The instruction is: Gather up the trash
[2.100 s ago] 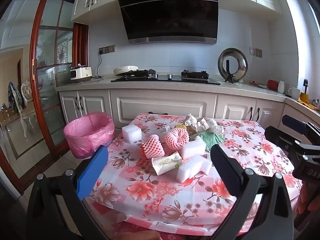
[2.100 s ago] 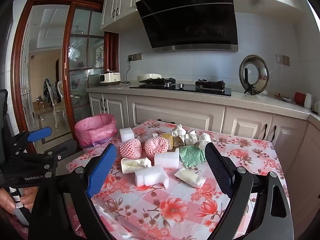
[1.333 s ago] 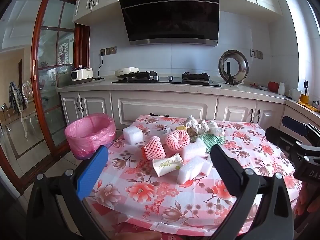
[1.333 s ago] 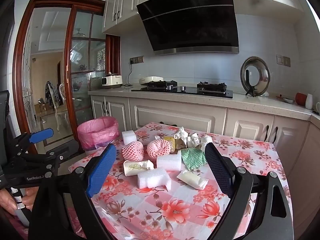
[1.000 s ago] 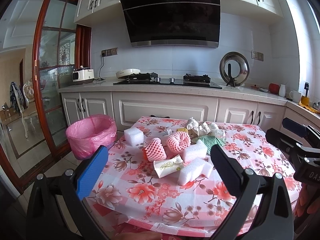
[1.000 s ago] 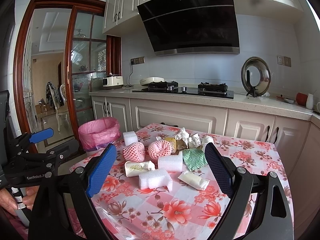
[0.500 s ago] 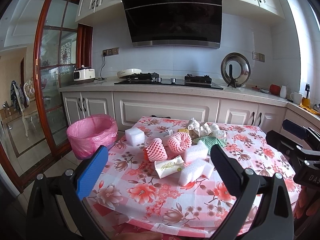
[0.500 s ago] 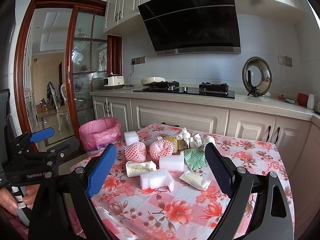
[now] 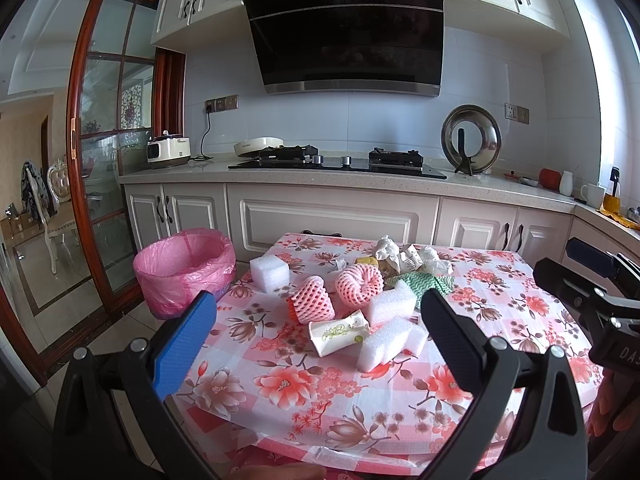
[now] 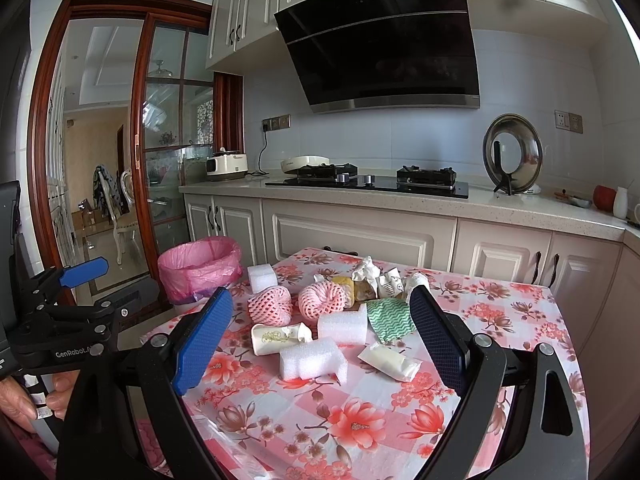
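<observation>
Both our grippers, left (image 9: 316, 320) and right (image 10: 320, 320), gape empty. Trash sits mid-table (image 10: 520, 300); pink-lined bin (image 10: 200, 266) at ten o'clock. Nearest foam block (image 10: 312, 358) looks light, squashy: we'd pinch its short sides gently.

Kitchen w/ white cabinets (image 9: 328, 220), black range hood (image 9: 348, 28), wood-framed glass door (image 9: 108, 160), tiled floor (image 9: 52, 280).

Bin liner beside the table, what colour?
Pink: the bin liner is a translucent pink bag, clearest in the left wrist view.
</observation>
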Available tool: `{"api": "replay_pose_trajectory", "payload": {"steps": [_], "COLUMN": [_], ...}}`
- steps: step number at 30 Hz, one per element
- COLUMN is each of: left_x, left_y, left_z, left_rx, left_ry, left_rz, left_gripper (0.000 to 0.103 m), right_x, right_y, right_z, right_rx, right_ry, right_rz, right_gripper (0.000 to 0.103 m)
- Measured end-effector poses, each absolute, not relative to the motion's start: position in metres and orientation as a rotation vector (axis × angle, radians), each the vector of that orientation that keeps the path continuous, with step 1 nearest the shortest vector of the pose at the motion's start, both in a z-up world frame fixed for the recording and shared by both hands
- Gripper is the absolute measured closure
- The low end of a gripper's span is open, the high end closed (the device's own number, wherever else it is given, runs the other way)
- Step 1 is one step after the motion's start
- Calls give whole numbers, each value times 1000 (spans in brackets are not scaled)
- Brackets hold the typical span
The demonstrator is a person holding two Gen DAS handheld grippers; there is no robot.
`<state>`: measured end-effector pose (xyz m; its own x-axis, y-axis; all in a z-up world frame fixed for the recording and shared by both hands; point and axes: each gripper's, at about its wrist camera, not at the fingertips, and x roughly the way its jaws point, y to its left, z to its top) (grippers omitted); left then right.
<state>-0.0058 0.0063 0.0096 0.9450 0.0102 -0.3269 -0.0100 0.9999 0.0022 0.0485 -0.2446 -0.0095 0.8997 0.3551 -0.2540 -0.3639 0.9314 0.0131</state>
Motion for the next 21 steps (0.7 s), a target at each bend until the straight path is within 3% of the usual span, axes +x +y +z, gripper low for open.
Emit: {"api": "replay_pose_trajectory", "payload": {"steps": [21], "left_x": [-6], "left_y": [7], "left_z": [10], "left_rx": [0], "left_ry": [333], "left_rz": [11], "left_gripper": [4], "right_x": [49], "right_y": [-244], "right_z": [-10], "right_rx": [-30], "right_ry": [255], "right_rz": [371], "right_gripper": [18]}}
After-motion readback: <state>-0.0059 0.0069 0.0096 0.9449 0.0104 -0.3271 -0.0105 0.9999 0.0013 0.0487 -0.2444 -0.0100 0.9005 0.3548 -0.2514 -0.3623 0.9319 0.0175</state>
